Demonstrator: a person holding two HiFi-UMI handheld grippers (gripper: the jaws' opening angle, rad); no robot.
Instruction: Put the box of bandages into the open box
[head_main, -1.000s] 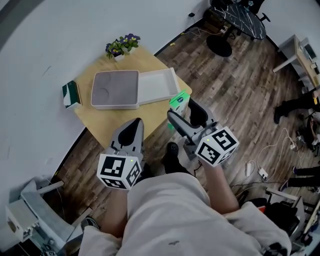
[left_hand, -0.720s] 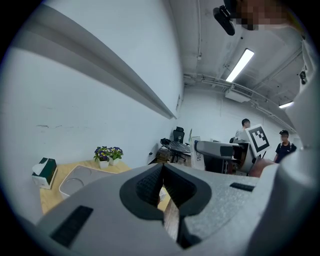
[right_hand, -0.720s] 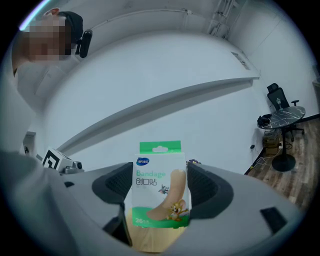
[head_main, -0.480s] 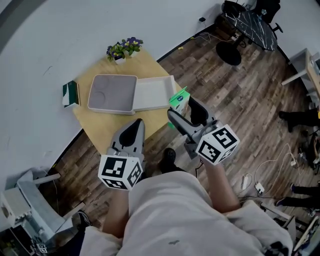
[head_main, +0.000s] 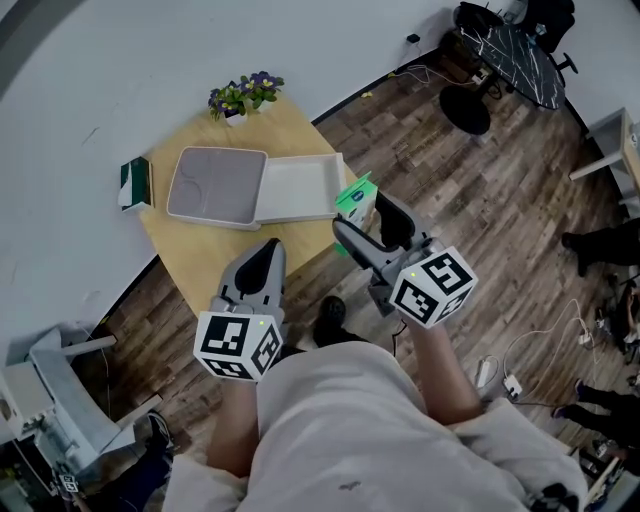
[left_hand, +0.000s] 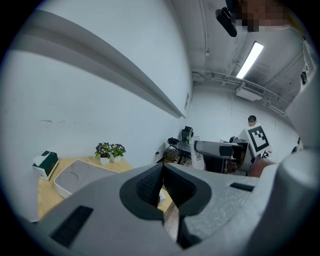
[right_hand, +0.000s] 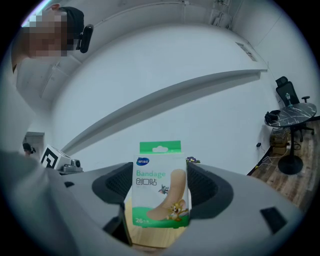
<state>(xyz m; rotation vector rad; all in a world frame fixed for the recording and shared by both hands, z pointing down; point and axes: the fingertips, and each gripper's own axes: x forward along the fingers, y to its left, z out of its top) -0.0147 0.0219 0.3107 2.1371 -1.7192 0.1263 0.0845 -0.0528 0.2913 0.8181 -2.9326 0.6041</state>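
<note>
The box of bandages stands upright, clamped between the jaws of the right gripper, just off the table's edge. The open box lies near at its 10 o'clock, with nothing between them and its lid flapped out toward 9. The left gripper hangs farther back, closed and empty.

box of bandages, front face: word "bandage" in white; chinese characters "创口贴" directly beneath; number "26" at lower left, small print after it illegible; oval brand logo above, illegible.
</note>
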